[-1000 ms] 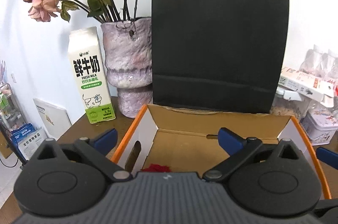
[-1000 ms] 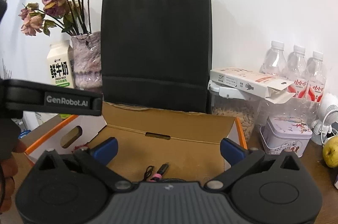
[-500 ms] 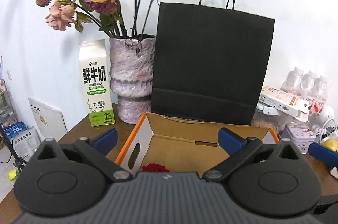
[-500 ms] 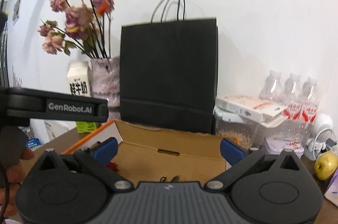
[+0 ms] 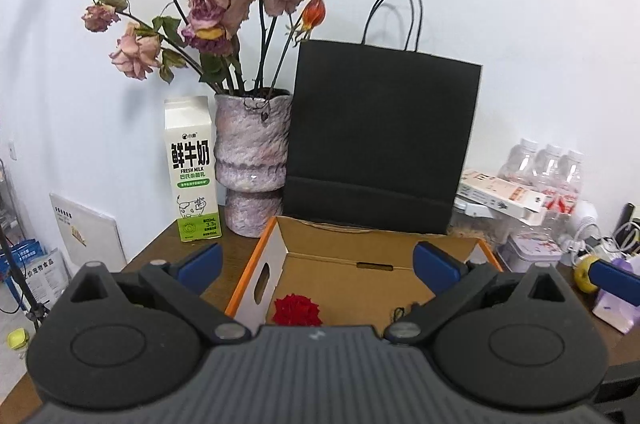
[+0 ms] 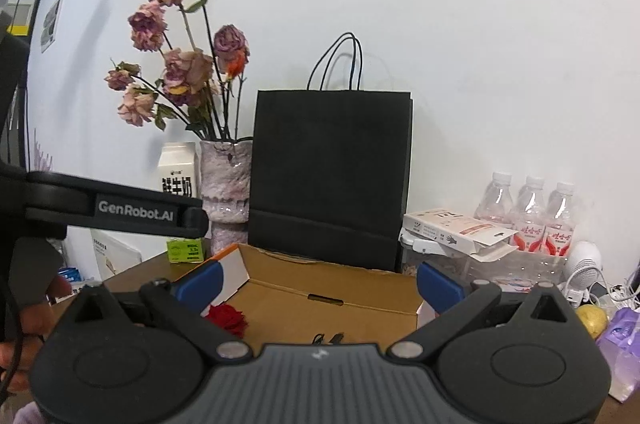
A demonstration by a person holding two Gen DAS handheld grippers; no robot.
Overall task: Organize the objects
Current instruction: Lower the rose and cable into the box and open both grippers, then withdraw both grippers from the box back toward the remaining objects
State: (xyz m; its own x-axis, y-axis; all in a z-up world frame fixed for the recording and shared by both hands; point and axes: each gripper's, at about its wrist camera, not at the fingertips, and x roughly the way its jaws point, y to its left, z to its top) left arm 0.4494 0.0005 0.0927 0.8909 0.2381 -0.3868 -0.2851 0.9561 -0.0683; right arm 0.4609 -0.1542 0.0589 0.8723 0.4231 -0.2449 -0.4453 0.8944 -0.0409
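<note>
An open cardboard box [image 5: 348, 256] [image 6: 320, 284] with orange edges sits on the brown table in front of both grippers. Inside it lie a red fabric flower [image 5: 297, 310] [image 6: 228, 318] and a small dark cable [image 6: 330, 338] [image 5: 400, 312]. My left gripper [image 5: 318, 262] is open and empty, hanging above the near side of the box. My right gripper [image 6: 320, 286] is open and empty too, held back from the box. The left gripper's body shows at the left of the right wrist view.
Behind the box stand a black paper bag [image 5: 380, 140], a rough pink vase with dried roses [image 5: 250, 164] and a milk carton [image 5: 191, 168]. At the right are water bottles [image 6: 528, 208], a food container, a tin [image 5: 528, 252], a yellow fruit [image 6: 592, 318] and cables.
Both grippers have pulled back and risen from the box, so the bag, vase and flowers look smaller and show in full. Both stay open.
</note>
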